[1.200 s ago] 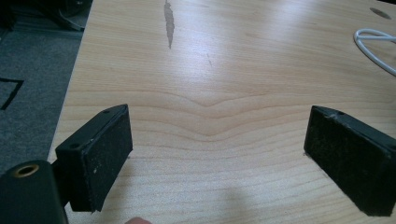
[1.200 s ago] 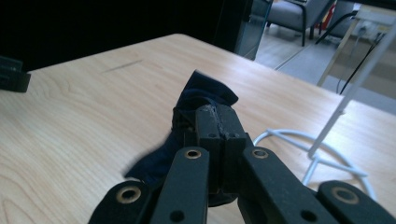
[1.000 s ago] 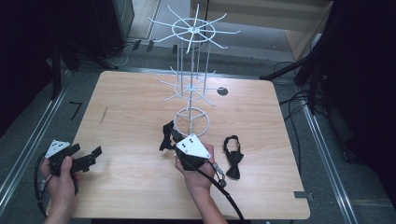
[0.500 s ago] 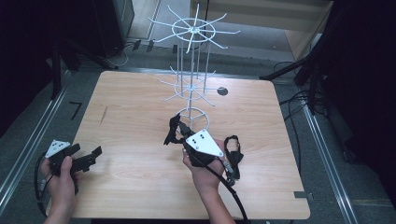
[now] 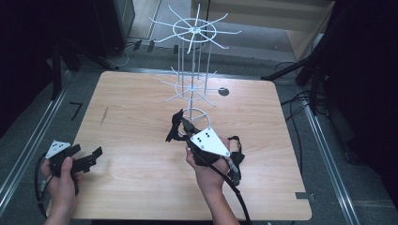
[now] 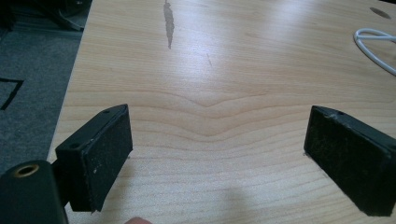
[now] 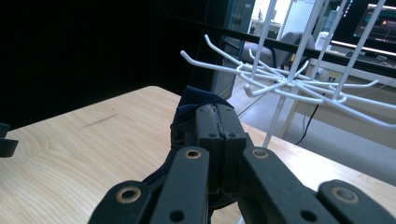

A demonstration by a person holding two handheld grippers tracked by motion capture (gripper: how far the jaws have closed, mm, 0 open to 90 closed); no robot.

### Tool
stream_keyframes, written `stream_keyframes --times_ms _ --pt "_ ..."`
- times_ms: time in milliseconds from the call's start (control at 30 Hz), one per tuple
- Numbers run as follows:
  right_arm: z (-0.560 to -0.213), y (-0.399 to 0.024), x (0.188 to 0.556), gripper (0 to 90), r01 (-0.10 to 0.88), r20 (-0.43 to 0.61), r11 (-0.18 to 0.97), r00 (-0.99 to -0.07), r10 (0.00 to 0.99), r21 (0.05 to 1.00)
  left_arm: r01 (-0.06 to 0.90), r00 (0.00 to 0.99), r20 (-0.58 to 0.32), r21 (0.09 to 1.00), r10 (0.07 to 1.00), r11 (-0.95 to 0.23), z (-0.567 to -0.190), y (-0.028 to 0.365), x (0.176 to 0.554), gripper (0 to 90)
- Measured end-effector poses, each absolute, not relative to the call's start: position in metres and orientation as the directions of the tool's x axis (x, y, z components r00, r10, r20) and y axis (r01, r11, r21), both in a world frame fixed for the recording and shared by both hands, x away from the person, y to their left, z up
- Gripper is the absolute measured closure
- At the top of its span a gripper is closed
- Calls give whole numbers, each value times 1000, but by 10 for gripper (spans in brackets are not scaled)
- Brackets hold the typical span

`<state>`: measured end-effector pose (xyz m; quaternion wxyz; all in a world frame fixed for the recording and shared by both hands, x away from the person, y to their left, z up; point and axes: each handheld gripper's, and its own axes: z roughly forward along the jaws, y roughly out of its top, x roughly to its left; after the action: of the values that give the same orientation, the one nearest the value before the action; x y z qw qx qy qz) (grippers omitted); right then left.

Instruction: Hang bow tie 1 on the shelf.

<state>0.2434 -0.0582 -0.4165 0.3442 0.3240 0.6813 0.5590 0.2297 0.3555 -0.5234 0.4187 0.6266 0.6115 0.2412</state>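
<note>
My right gripper [image 5: 182,126] is shut on a dark bow tie [image 5: 174,128] and holds it above the table, just left of the base ring of the white wire hook rack [image 5: 192,89]. In the right gripper view the jaws [image 7: 216,114] stand pressed together with dark fabric [image 7: 190,101] bunched at their tips, and the rack's lower hooks [image 7: 289,84] are close ahead at the right. A second black bow tie [image 5: 238,153] lies on the table beside the right hand, partly hidden by it. My left gripper [image 5: 90,158] rests open at the table's front left corner, with bare wood between its pads [image 6: 217,154].
The rack's base wire [image 6: 373,44] curves at the far right of the left gripper view. A dark round hole [image 5: 223,91] sits in the tabletop behind the rack. A dark scuff [image 5: 103,116] marks the wood at left. Cables and dark stands surround the table.
My right gripper has carried the bow tie to the right and slightly farther, closer to the rack's base. The left gripper has stayed put.
</note>
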Motion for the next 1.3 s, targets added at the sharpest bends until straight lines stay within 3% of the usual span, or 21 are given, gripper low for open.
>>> stream_keyframes --times_ms 1300 --pt "-389 -67 257 900 47 -105 155 -541 834 987 565 136 -209 819 968 97 -523 356 230 82"
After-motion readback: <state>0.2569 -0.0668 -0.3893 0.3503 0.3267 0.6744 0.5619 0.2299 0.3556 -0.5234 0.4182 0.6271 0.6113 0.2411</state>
